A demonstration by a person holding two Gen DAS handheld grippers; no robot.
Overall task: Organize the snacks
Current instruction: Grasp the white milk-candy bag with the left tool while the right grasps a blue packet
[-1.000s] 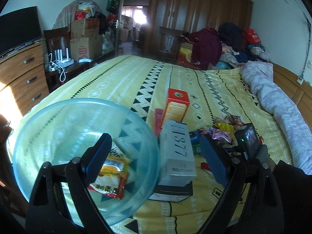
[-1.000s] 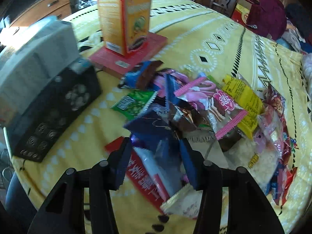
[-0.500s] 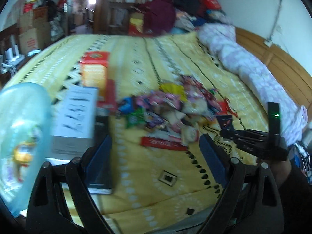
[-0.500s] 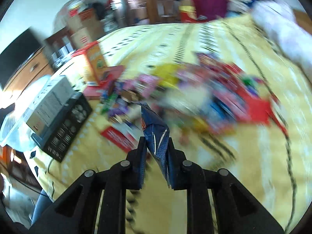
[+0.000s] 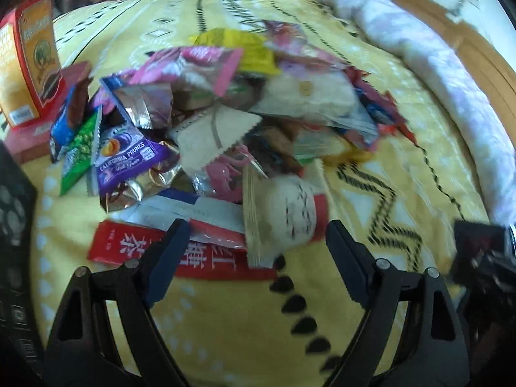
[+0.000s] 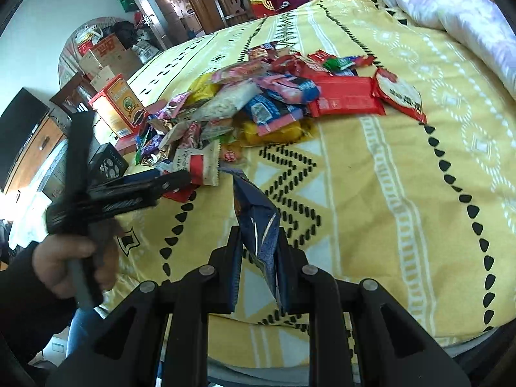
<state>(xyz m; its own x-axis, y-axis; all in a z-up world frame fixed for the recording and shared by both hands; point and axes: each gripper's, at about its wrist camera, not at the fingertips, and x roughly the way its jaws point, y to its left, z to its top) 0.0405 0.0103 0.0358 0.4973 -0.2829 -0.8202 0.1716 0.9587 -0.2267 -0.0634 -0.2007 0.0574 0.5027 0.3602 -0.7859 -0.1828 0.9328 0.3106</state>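
Observation:
A heap of small snack packets [image 5: 245, 109] lies on the yellow patterned bedspread [image 5: 371, 193]. My left gripper [image 5: 254, 242] hangs low over the heap's near edge, its jaws wide and closing. A flat red packet [image 5: 206, 258] and a beige packet [image 5: 283, 213] lie between the fingers, untouched by the pads. The right wrist view shows that left gripper [image 6: 161, 183] held by a hand [image 6: 71, 258] beside the heap [image 6: 258, 103]. My right gripper [image 6: 258, 248] is shut on a dark blue packet [image 6: 258, 219], held up off the bedspread, apart from the heap.
An orange box [image 5: 29, 58] stands on a red flat box left of the heap, with a black box [image 6: 106, 164] nearer the bed's edge. A rolled lilac quilt [image 5: 435, 74] lies along the wooden headboard on the right. Cardboard boxes [image 6: 106, 51] and a dresser stand beyond the bed.
My left gripper swung away from the blue bowl, right and down onto the snack heap. My right gripper shut on the dark blue packet and carried it away from the heap.

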